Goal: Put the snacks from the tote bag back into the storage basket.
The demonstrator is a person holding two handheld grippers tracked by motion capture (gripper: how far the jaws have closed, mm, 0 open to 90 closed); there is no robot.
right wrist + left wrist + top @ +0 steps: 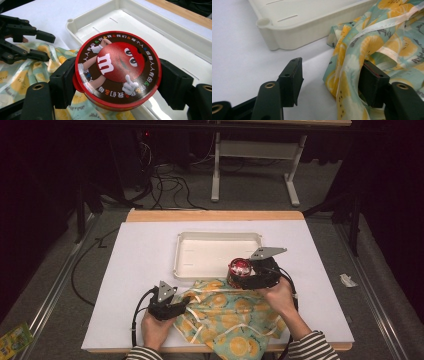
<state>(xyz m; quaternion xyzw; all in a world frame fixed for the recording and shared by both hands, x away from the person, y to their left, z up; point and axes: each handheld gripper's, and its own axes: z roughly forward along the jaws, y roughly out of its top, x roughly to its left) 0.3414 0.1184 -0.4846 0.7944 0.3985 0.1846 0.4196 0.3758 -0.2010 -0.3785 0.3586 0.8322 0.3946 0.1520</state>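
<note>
A round tin with a red cartoon lid (117,67) is held between the jaws of my right gripper (117,77), which is shut on its sides. In the high view the tin (240,268) hangs at the near right edge of the white tray (210,252), just above the far edge of a teal cloth printed with orange slices (225,317). My left gripper (184,303) rests on the table at the cloth's left edge. Its jaws stand open in the left gripper view (332,82), and a fold of the cloth (352,75) lies against the right jaw.
The tray (299,32) lies flat on a white mat (140,270) that covers a wooden table. Its inside (150,32) holds nothing. The cloth hangs slightly over the near table edge. Cables trail from both grippers, and a desk frame (255,165) stands on the floor beyond.
</note>
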